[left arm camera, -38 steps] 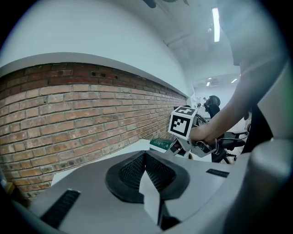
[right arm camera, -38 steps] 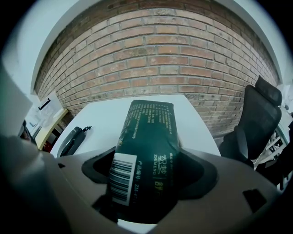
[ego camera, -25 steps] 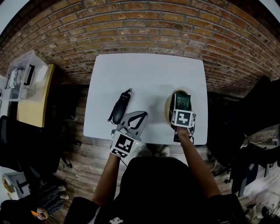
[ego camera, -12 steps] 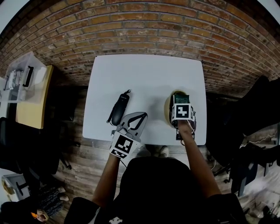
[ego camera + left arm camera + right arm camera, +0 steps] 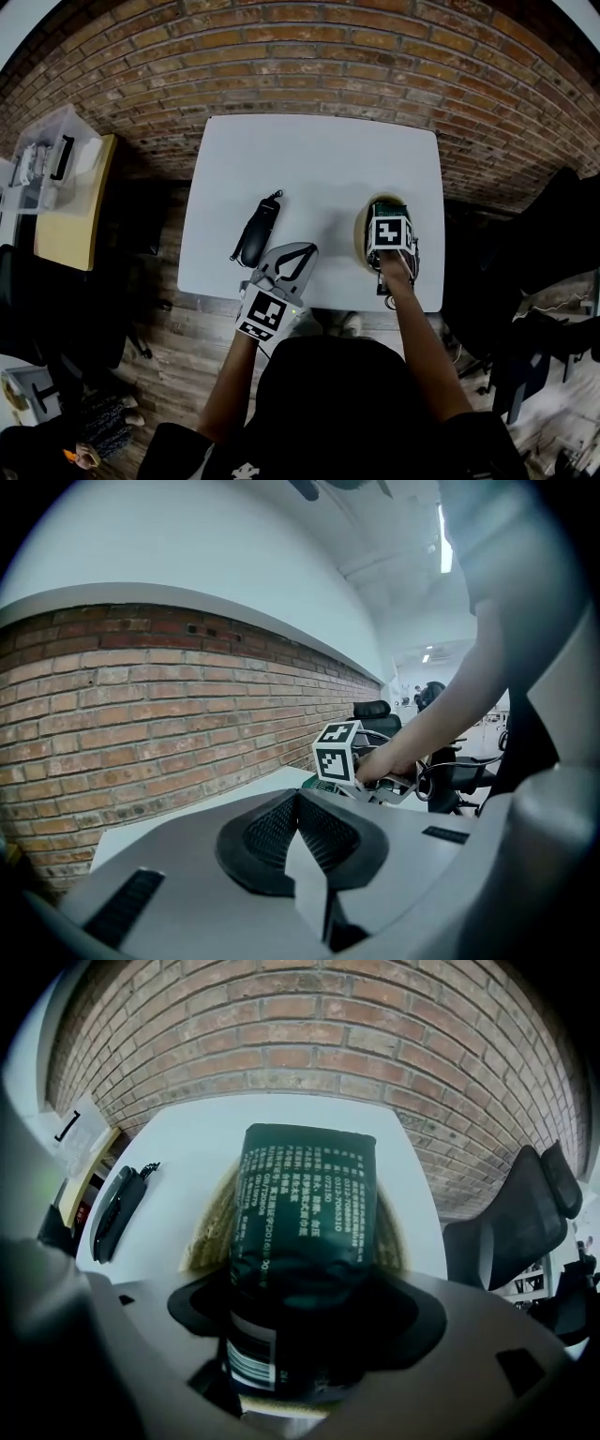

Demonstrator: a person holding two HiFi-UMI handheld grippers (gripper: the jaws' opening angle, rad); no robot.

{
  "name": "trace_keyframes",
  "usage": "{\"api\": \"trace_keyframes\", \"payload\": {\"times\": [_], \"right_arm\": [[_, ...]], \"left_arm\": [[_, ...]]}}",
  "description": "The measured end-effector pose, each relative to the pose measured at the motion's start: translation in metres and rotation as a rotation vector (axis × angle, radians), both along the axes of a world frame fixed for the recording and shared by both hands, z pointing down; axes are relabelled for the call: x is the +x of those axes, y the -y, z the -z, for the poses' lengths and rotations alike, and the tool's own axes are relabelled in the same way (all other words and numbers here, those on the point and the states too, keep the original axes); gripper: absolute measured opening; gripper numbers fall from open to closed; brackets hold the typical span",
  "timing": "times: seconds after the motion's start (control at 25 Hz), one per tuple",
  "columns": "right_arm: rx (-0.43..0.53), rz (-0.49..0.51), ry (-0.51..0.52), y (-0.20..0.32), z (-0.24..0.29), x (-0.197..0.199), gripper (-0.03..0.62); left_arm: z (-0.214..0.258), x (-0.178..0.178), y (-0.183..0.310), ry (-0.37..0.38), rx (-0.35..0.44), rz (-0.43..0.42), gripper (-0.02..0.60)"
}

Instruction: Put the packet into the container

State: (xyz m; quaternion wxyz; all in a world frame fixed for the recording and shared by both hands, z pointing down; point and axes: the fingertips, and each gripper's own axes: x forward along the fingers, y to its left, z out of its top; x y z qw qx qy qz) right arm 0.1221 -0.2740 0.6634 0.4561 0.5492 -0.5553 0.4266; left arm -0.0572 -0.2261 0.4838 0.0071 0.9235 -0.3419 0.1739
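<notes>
One packet over container, near table right edge, room leftward

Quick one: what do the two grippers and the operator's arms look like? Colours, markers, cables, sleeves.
The left gripper and right gripper both have light grey plastic bodies, with black ribbed pads set in dark recesses. Each carries a white cube with black square markers. Black cables loop beside the right one. The person wears a black top. No sleeves cover the forearms.
</notes>
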Motion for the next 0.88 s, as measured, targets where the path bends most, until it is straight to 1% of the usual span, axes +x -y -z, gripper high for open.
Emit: {"api": "trace_keyframes", "payload": {"times": [0.16, 0.36, 0.6, 0.76, 0.88], "right_arm": [[-0.014, 0.013, -0.013, 0.002, -0.006, -0.002, 0.388], [-0.082, 0.034, 0.014, 0.006, -0.017, -0.002, 0.388], [-0.048, 0.066, 0.020, 0.006, -0.016, 0.003, 0.390], [-0.023, 0.102, -0.003, 0.002, -0.009, 0.003, 0.390], [-0.014, 0.117, 0.021, -0.002, -0.007, 0.004, 0.390]], "left_arm": [[-0.002, -0.001, -0.002, 0.002, -0.003, -0.004, 0.006], [0.000, -0.001, -0.004, -0.004, 0.000, -0.007, 0.006], [0.004, 0.002, -0.005, -0.028, 0.004, 0.000, 0.006], [0.006, -0.004, 0.000, -0.048, 0.002, 0.035, 0.006], [0.007, -0.007, 0.002, -0.067, -0.005, 0.055, 0.006]]}}
